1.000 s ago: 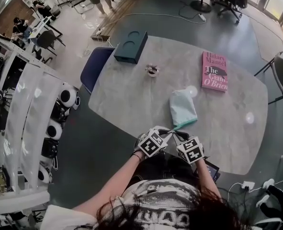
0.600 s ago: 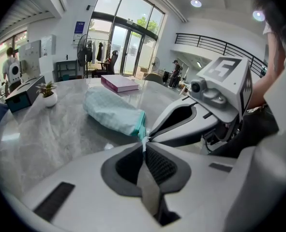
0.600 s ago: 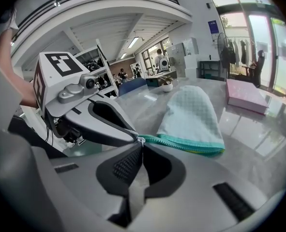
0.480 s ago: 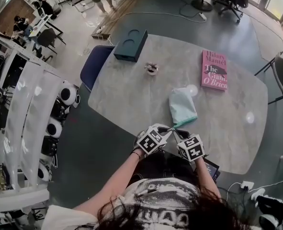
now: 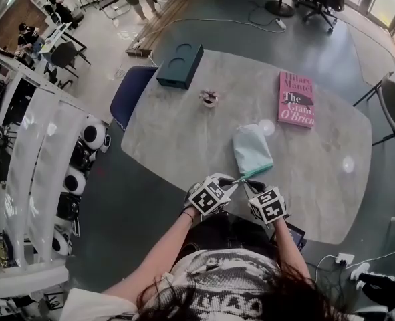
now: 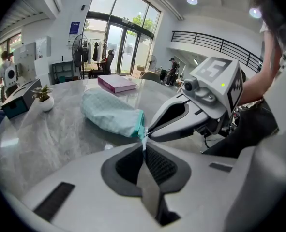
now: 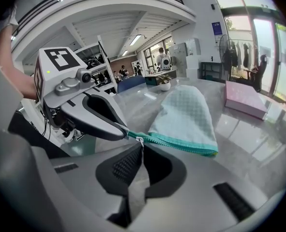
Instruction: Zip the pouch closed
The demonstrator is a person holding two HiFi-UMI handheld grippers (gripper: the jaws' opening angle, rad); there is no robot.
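the pale green pouch (image 5: 252, 147) lies flat on the grey table (image 5: 184, 139), close to the near edge, with its teal zip (image 7: 181, 145) running along the end nearest the person. its rounded closed end points toward the far side of the table

both grippers meet at the left end of that zip, at the table's near edge, with their tips almost touching. the left gripper (image 6: 143, 145) has its jaws pressed together on the teal tape at the very corner of the pouch. the right gripper (image 7: 141, 144) sits just beside it, jaws closed tight on the small white zip pull (image 7: 140, 140). from the pull the zip stretches away to the right along the pouch's edge as far as its other corner. whether the teeth along that stretch are joined or apart i cannot tell. both grippers slope downward toward the pouch, and their marker cubes sit side by side just near of the table edge, above the person's lap

farther off on the table, a pink book (image 5: 296, 99) lies to the far right of the pouch, near it but not touching. a small plant pot (image 5: 210, 98) stands to the far left, well apart from the pouch. a dark box (image 5: 180, 64) sits at the table's far left edge. a blue chair (image 5: 134, 92) is drawn up against the left side of the table
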